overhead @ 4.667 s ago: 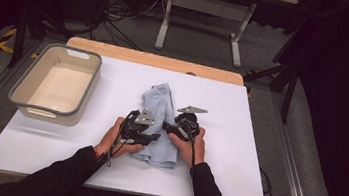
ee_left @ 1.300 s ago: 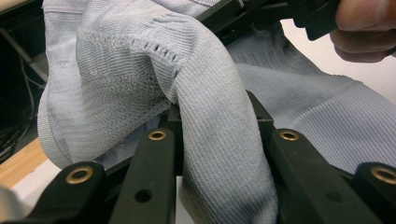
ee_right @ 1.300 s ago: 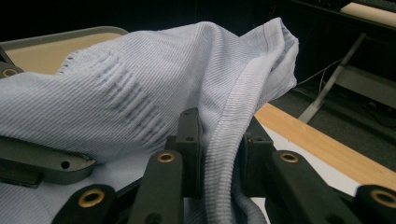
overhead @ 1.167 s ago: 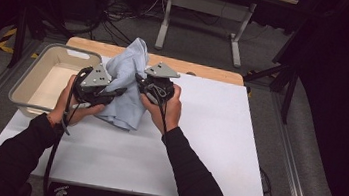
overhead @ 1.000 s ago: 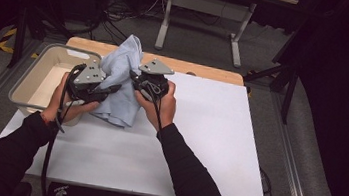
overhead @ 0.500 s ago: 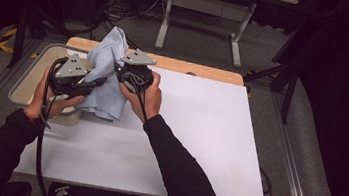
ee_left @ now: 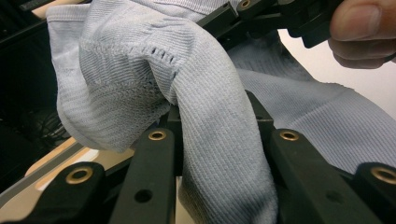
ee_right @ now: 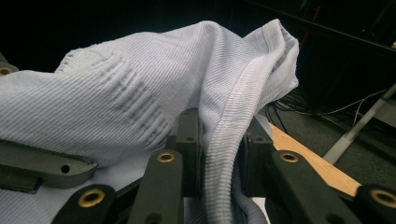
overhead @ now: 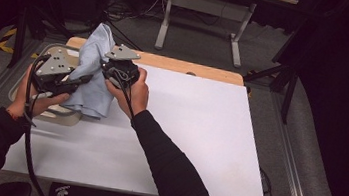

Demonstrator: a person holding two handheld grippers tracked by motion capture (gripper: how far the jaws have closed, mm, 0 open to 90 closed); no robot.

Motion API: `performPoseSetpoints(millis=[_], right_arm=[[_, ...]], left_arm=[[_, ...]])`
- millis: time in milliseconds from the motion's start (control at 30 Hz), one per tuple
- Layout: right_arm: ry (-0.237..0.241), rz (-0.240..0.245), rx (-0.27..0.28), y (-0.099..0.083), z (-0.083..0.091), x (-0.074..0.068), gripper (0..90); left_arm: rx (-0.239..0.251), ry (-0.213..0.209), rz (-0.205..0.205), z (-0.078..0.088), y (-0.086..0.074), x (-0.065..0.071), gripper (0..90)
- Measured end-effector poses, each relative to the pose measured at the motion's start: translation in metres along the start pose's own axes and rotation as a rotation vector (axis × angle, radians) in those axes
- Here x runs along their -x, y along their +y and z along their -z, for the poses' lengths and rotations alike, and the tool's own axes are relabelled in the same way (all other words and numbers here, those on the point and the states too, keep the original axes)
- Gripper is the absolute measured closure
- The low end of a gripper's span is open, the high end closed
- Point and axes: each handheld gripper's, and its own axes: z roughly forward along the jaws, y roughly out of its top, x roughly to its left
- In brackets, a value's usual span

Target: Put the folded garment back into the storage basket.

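Both grippers are holding a pale blue ribbed cloth (overhead: 92,75) up off the white worktop (overhead: 193,130), over toward the ten o'clock corner. The left gripper (overhead: 71,81) is clenching a fold of it, and the left gripper view shows the knit bunched tightly between its black fingers (ee_left: 154,177). The right gripper (overhead: 109,72) is likewise gripping a hemmed edge, pinched between its fingers (ee_right: 189,140). The cloth is hanging partly over the beige bin (overhead: 25,107) sitting at nine o'clock, its upper end sticking up between the two tools and its lower end drooping toward the bin's near rim. Judging by this, the lift and carry look mostly done; what seems left is bringing the cloth fully over the bin, lowering it inside and letting both grips go. No part of the cloth appears to be resting inside the bin yet, though the hands are hiding much of it.
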Motion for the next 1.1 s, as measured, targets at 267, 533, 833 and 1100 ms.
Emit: performPoseSetpoints(millis=[267, 533, 833, 1100], right_arm=[[0.018, 0.002, -0.001, 0.006, -0.018, -0.01, 74.1], [0.038, -0.021, 0.014, 0.012, -0.032, -0.016, 74.1], [0.051, -0.02, 0.015, 0.018, -0.043, -0.022, 74.1], [0.073, -0.021, 0.011, 0.019, -0.06, -0.033, 74.0]], left_arm=[[0.001, 0.013, 0.013, 0.007, -0.012, -0.015, 71.1], [-0.008, 0.03, 0.02, 0.015, -0.016, -0.027, 71.1], [-0.017, 0.047, 0.03, 0.021, -0.023, -0.037, 71.0], [-0.047, 0.067, 0.033, 0.027, -0.036, -0.046, 70.4]])
